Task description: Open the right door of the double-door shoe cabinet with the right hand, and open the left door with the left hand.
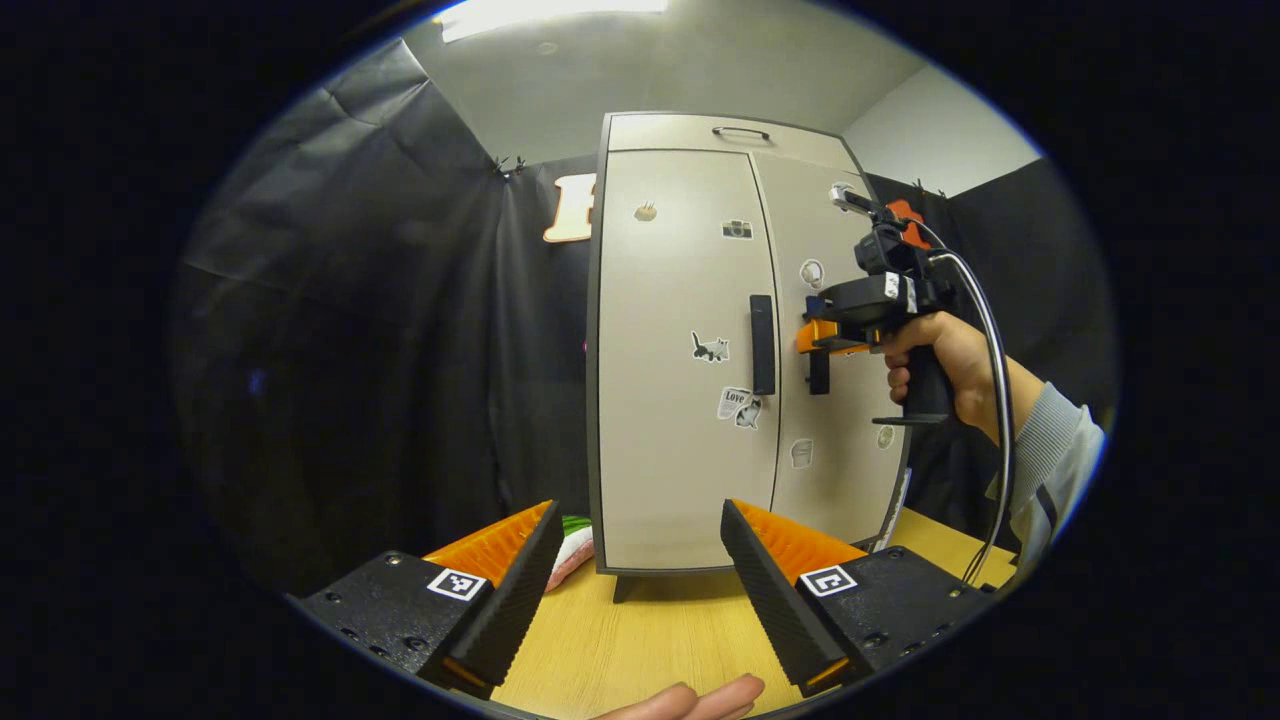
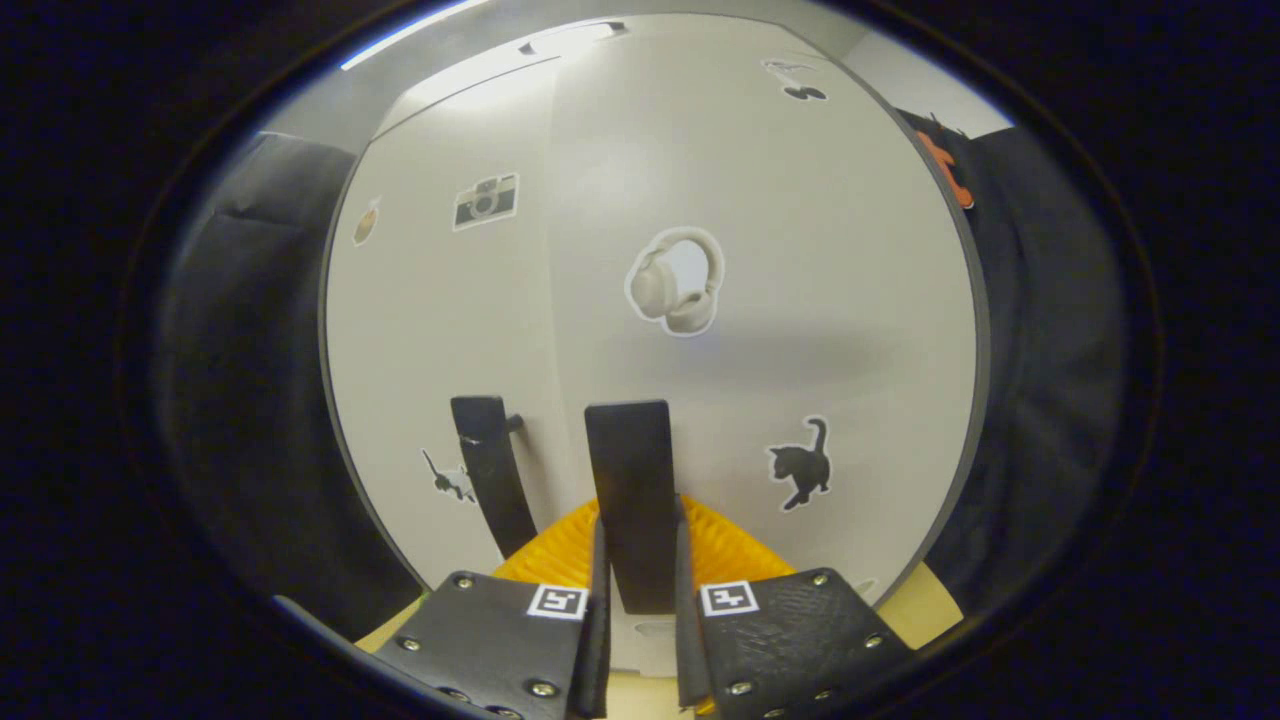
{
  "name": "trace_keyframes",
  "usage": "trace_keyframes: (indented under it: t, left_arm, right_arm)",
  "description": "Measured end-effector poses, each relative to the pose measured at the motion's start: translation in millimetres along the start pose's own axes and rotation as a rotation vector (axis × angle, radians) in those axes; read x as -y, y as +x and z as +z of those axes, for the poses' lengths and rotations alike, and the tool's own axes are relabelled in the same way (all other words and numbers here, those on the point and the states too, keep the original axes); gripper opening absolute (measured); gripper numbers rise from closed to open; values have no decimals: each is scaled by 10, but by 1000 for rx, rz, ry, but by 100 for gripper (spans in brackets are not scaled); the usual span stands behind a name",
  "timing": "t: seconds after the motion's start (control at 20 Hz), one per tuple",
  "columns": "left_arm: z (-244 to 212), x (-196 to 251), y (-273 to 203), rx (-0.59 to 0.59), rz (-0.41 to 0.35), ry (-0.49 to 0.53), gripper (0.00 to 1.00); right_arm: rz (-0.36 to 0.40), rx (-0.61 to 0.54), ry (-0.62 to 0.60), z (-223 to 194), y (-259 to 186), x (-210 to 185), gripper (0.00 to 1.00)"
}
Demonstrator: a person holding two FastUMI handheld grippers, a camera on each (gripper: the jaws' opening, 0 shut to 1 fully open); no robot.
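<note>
A tall beige shoe cabinet [image 1: 690, 300] with two sticker-covered doors stands on a wooden table [image 1: 640, 640]. Both doors look closed. In the left gripper view my left gripper [image 1: 640, 570] hangs open, well short of the cabinet, with the left door's black handle [image 1: 762, 345] ahead of it. Farther off, a hand holds my right gripper [image 1: 825, 345] against the right door's handle [image 1: 819, 375]. In the right gripper view the right gripper [image 2: 640, 570] is shut on the right door's black handle [image 2: 630, 490], both fingers pressing its sides. The left door's handle [image 2: 490, 475] stands just to its left.
Black cloth [image 1: 380, 330] walls the booth behind and beside the cabinet. A small pink and green thing [image 1: 572, 545] lies on the table at the cabinet's left foot. A fingertip [image 1: 690, 700] shows at the bottom edge. A cable [image 1: 995, 400] trails from the right gripper.
</note>
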State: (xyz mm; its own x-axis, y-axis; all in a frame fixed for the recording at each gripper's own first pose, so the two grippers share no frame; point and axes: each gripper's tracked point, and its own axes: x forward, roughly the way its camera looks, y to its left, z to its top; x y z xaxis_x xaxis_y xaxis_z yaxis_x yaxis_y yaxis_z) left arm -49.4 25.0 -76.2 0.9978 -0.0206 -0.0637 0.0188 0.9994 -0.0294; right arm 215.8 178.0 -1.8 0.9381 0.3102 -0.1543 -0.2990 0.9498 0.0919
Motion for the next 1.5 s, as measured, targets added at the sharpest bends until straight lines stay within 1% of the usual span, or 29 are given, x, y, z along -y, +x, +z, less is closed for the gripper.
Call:
trace_keyframes:
  t: [0.15,0.25,0.3,0.35,0.5,0.65,0.7,0.8,1.0,1.1,1.5]
  left_arm:
    - [36,6,-52,4,7,4,98]
    - [44,28,-66,4,7,-3,98]
    - [50,49,-72,4,2,-6,98]
    - [44,71,-64,1,-3,-7,98]
    - [44,98,-75,1,-8,-9,98]
    - [20,72,-62,-5,-6,-19,98]
    - [19,61,-60,-7,-4,-23,97]
    - [1,40,-41,-10,-2,-23,99]
    - [-31,44,-35,-15,-4,-17,99]
    - [-51,58,-36,-21,-9,-18,98]
    - [-25,150,-57,-19,-25,-16,98]
  right_arm:
    - [36,-5,-6,-41,-133,3,27]
    - [67,11,-11,-53,-178,24,27]
    - [85,5,3,-49,-223,29,16]
    - [94,4,19,-39,-238,19,16]
    - [91,5,14,-58,-270,43,16]
    - [128,-9,39,-63,-337,55,16]
    - [141,-8,35,-50,-348,75,16]
    - [150,-7,22,-42,-401,104,16]
    - [170,9,-25,-25,-474,153,16]
    - [180,11,-28,-26,-493,165,16]
    - [179,9,-46,-23,-592,273,16]
